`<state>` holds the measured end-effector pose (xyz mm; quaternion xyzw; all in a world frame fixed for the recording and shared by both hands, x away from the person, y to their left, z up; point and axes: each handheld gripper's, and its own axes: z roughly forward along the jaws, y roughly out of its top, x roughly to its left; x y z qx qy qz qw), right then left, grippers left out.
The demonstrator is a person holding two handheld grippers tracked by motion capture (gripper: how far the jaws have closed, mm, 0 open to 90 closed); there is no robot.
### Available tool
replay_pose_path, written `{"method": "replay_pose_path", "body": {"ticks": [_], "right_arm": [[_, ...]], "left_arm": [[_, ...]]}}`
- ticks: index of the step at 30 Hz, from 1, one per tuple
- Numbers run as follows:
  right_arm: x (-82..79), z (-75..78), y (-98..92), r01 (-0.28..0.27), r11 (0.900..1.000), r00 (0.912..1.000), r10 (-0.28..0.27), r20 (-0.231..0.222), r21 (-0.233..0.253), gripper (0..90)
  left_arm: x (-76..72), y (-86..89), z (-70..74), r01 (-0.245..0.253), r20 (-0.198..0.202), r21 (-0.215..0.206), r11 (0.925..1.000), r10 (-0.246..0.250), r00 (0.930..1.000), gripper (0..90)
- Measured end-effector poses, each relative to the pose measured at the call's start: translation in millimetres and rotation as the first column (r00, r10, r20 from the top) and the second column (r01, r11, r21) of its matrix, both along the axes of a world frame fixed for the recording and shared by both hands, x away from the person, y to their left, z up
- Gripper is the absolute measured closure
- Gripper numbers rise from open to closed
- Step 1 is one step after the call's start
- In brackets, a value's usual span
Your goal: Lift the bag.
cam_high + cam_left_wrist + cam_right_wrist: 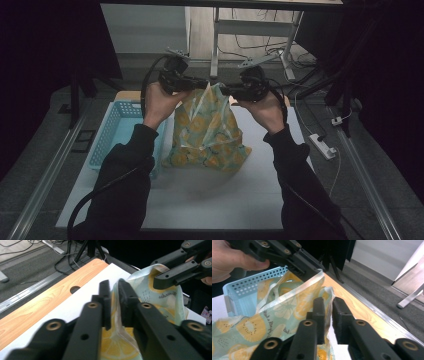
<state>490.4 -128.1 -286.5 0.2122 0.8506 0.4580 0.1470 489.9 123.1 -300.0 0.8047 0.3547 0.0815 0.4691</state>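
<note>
Dark sleeves (125, 170) over white table (210, 200) (dim room)

Dim high view, dark vignetted edges, blurred foreground close-ups.

White table (210, 195) (wood-edged) carries a blue basket (112, 132) and fruit-print bag (210, 137)

Lemon-print plastic bag (210, 132), held up by top edge, bottom on white table (200, 195)
</note>
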Motion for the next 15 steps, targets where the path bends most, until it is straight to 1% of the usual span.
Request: {"method": "replay_pose_path", "body": {"ticks": [4, 5, 8, 10, 12, 15], "right_arm": [[-3.1, 1.4, -4.6, 0.006, 1.0, 1.0, -0.006, 0.007, 0.022, 70.6], [-3.9, 1.3, -5.5, 0.005, 1.0, 1.0, -0.005, 0.006, 0.026, 68.6], [-7.2, -0.2, -7.4, 0.007, 1.0, 0.9999, -0.007, 0.011, 0.031, 62.5], [-10.0, -1.4, -8.5, 0.005, 0.999, 0.9999, -0.005, 0.01, 0.037, 57.7], [-13.5, -3.0, -9.5, 0.002, 0.999, 0.9998, -0.003, 0.017, 0.041, 54.3], [-17.5, -6.1, -12.3, -0.001, 0.999, 0.9999, 0.0, 0.012, 0.051, 50.2]], "left_arm": [[-7.3, 2.5, -0.5, 0.002, 0.015, -0.01, 1.0, -0.002, 0.9999, 64.7], [-9.5, 3.1, -0.6, -0.001, 0.016, -0.006, 1.0, 0.001, 0.9999, 61.3], [-16.5, 5.9, -1.7, -0.006, 0.037, -0.007, 1.0, 0.006, 0.9993, 52.2], [-20.9, 7.5, -3.0, -0.009, 0.039, -0.004, 1.0, 0.009, 0.9992, 45.7], [-26.5, 9.0, -5.4, -0.009, 0.046, 0.006, 0.9999, 0.008, 0.9989, 41.0], [-33.2, 11.9, -9.4, -0.001, 0.062, 0.011, 0.9999, 0.0, 0.9981, 34.7]]}}
